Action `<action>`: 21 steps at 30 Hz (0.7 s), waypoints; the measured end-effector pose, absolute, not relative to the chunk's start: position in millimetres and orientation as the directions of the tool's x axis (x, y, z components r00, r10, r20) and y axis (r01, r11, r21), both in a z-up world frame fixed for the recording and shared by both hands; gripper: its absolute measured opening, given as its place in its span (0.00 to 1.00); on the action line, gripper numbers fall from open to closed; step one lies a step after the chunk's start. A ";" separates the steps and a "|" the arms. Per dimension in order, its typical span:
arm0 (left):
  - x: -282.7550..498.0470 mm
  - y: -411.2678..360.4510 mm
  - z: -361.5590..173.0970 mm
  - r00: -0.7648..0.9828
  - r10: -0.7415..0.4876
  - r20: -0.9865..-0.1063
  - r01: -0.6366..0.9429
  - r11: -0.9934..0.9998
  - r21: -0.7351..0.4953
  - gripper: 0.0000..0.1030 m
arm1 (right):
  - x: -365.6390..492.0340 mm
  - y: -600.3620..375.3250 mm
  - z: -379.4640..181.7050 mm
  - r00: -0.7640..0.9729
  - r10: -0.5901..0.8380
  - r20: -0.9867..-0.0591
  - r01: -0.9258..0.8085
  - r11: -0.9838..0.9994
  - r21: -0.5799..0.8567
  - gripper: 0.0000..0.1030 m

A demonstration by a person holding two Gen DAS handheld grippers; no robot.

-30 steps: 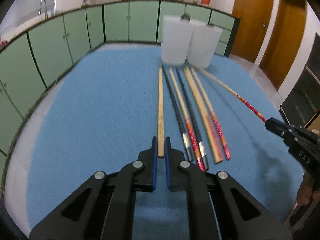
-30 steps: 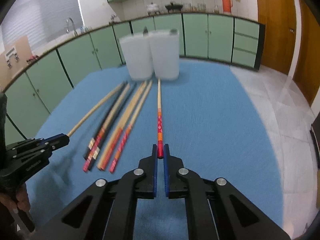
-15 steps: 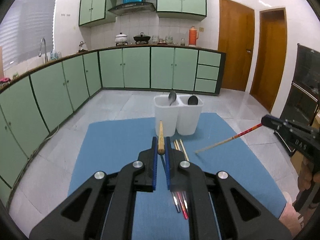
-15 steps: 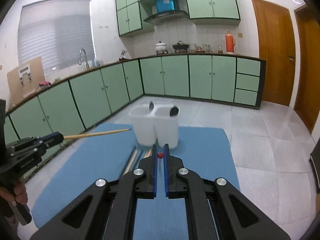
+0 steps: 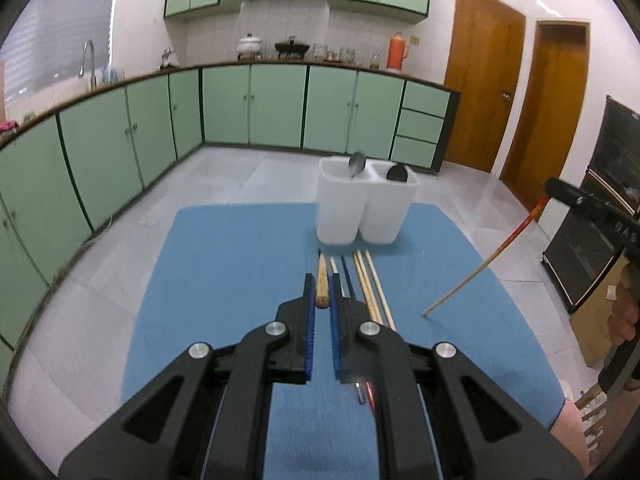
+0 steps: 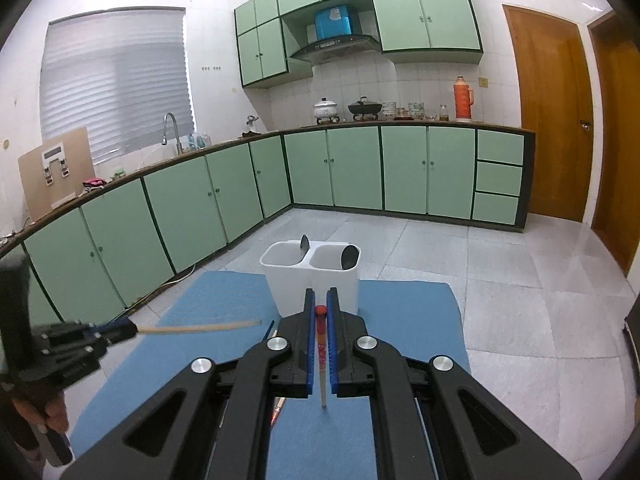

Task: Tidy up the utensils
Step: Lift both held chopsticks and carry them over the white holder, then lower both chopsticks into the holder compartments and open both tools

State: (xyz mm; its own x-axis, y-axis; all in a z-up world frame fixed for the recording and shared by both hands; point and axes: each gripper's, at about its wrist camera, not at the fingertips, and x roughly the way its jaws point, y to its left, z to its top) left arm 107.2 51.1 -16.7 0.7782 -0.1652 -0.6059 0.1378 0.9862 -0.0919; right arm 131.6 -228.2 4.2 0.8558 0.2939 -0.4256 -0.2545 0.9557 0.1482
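My left gripper is shut on a plain wooden chopstick and holds it raised above the blue mat; it also shows in the right wrist view. My right gripper is shut on a red-ended chopstick, which hangs down toward the mat; it also shows in the left wrist view. Several chopsticks lie side by side on the mat. A white two-compartment holder stands behind them, with a dark spoon in each compartment.
The mat lies on a grey tiled floor. Green cabinets run along the left and back. Wooden doors are at the right, and a dark oven stands at the far right.
Both grippers have lifted their chopsticks off the mat and risen well above it. The right chopstick now tilts steeply, tip down near the mat.
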 end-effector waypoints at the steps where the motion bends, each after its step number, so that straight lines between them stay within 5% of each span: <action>1: 107.5 51.3 -17.6 0.776 -0.166 -0.608 0.135 0.986 -0.096 0.06 | 131.5 -228.7 4.0 0.856 0.292 -0.426 -0.253 0.956 0.147 0.05; 21: 130.1 54.6 53.9 0.863 -0.154 -0.481 0.141 0.988 -0.062 0.06 | 149.6 -231.1 43.4 0.893 0.295 -0.340 -0.257 0.954 0.152 0.05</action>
